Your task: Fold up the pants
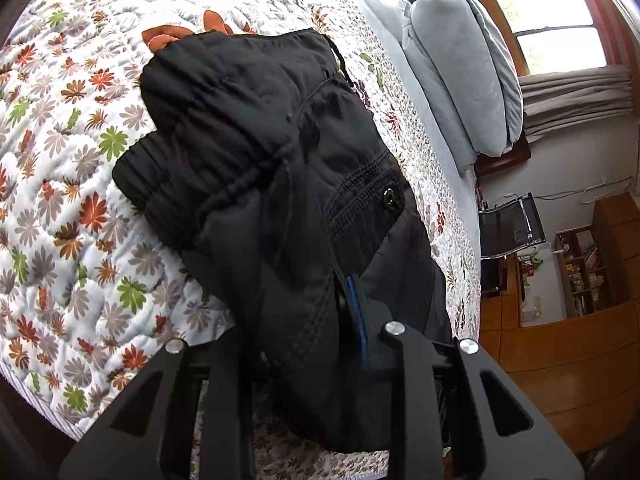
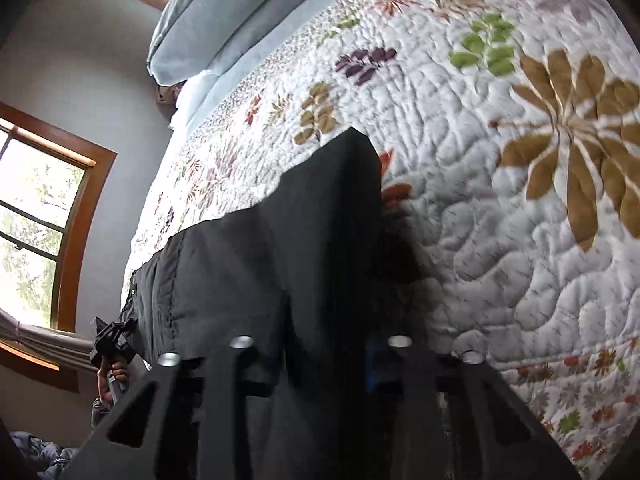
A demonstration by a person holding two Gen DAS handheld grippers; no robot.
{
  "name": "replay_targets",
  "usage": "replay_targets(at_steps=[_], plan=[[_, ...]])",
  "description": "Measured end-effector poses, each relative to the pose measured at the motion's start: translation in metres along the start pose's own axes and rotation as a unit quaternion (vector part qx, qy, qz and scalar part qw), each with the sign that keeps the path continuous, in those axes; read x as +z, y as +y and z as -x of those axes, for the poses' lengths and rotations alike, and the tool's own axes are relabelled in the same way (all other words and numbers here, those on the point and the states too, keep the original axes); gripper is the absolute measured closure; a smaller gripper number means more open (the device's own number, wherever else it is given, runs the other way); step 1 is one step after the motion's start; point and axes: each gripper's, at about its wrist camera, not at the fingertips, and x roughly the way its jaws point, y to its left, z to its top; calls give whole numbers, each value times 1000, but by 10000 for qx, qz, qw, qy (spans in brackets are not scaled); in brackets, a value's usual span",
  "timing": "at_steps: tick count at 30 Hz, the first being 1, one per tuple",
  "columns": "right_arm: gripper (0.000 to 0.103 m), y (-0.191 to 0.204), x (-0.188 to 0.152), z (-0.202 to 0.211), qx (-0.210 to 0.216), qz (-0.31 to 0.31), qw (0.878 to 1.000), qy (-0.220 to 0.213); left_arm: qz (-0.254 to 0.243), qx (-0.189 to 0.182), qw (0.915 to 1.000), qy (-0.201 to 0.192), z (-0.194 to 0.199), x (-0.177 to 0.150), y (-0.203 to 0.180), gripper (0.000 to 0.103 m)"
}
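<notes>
Black pants (image 1: pixel 256 148) lie bunched on the floral quilt (image 1: pixel 72 128), with the elastic waistband to the left and a buttoned pocket to the right. My left gripper (image 1: pixel 320 316) is at their near end, shut on a fold of the fabric. One blue pad (image 1: pixel 354 300) shows against the cloth and the other finger is hidden under it. In the right wrist view another part of the pants (image 2: pixel 280 248) drapes over my right gripper (image 2: pixel 324 356) and hides its fingertips. That gripper is shut on the cloth. The left gripper (image 2: pixel 112 344), held in a hand, shows at the pants' far left end.
Light blue pillows (image 1: pixel 460 72) lie at the head of the bed. Beyond the bed's right edge stand a black chair (image 1: pixel 508 224) and wooden shelves (image 1: pixel 584 268). Windows (image 2: pixel 32 200) line the wall. The quilt (image 2: pixel 500 200) spreads wide to the right of the pants.
</notes>
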Motion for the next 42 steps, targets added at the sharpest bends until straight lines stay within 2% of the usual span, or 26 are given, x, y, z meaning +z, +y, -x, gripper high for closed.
replay_targets(at_steps=[4, 10, 18, 21, 24, 26, 42], plan=[[89, 15, 10, 2, -227, 290, 9993, -49, -30, -5, 10000, -56, -5, 0, -3, 80], [90, 13, 30, 4, -319, 190, 9990, -247, -42, -75, 10000, -39, -15, 4, -12, 80], [90, 6, 41, -4, -427, 80, 9988, -236, -132, -55, 9998, -113, -25, 10, -15, 80], [86, 3, 41, -6, -408, 24, 9988, -255, -114, -95, 9998, -131, -25, 9, -14, 82], [75, -1, 38, -4, -472, -98, 9984, -290, -127, -135, 9997, -168, -23, 8, -14, 84], [64, -2, 35, 0, -675, -150, 9970, -358, -183, -214, 9993, -246, -19, 6, -16, 85], [64, -1, 31, 24, -708, -218, 9951, -653, -924, -391, 9935, -543, -2, 3, -64, 89]])
